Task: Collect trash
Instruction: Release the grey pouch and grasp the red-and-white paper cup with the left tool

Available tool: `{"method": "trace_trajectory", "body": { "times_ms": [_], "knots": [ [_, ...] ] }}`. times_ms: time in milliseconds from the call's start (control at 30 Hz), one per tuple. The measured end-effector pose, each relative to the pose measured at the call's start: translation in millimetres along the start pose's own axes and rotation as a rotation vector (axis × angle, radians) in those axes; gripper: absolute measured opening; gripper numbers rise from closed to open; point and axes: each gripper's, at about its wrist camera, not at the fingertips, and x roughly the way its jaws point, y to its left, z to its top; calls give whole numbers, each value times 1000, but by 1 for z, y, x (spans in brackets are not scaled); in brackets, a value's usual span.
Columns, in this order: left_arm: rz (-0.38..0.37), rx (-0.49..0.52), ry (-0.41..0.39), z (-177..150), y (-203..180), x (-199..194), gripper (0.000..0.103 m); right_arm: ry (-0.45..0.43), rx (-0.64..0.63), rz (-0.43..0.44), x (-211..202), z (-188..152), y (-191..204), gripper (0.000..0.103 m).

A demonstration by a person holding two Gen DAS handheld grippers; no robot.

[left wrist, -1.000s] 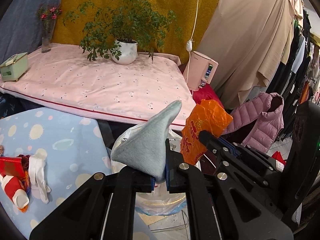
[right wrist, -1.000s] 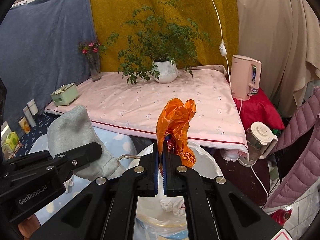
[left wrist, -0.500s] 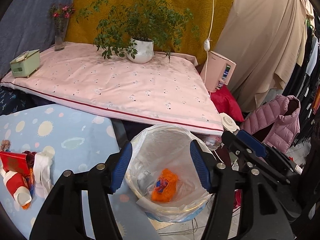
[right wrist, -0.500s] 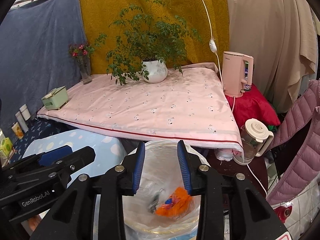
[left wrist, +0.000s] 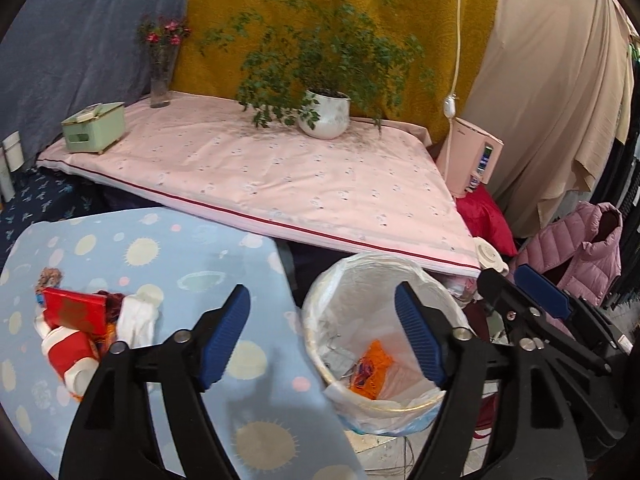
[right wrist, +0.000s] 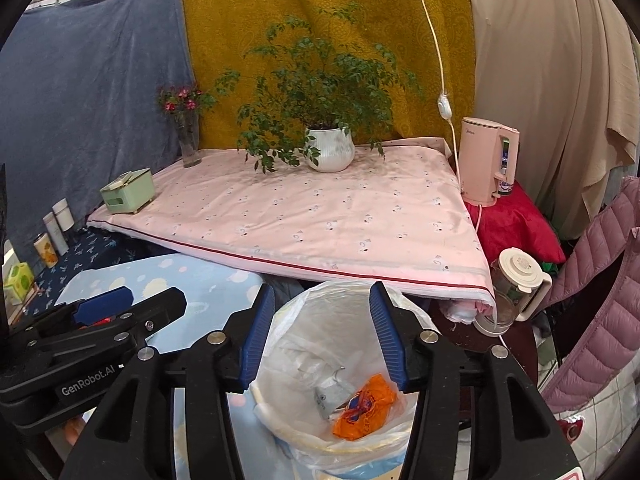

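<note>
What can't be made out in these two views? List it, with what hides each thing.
- Bin bottom: both views, hidden by the orange wrapper and bag folds.
- Grey item beside the wrapper: too small and crumpled to identify.
- Red and white clutter on the blue cloth: left view, partly behind the left tool; right view, hidden by that tool.
- Bin base: cut off by the right tool.

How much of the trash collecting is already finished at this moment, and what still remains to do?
Done: the orange wrapper and a grey piece lie in the lined bin. In hand: nothing; the left gripper and right gripper have just been opening and stand empty. Left: the red and white clutter on the blue spotted cloth.
</note>
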Motion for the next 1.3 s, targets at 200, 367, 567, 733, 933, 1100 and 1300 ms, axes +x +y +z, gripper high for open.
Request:
{"method": "trace_trajectory", "body": {
  "times_ms": [200, 367, 567, 733, 933, 1100, 1300],
  "knots": [
    [96, -17, -26, -9, 31, -17, 87, 8, -38, 29, -4, -5, 27, 50],
    [175, -52, -25, -21, 66, -27, 88, 14, -55, 60, -4, -10, 50, 54],
    [261, -120, -1, -39, 115, -32, 93, 38, -77, 103, 0, -20, 80, 54],
    [304, -202, 36, -59, 155, -33, 94, 72, -100, 143, 9, -33, 112, 54],
    [335, -307, 80, -81, 202, -32, 94, 127, -126, 194, 25, -52, 150, 54],
    [336, -388, 114, -90, 233, -28, 94, 172, -151, 228, 41, -70, 184, 54],
    [313, -488, 150, -99, 266, -20, 93, 214, -166, 249, 63, -82, 212, 54]
  ]
}}
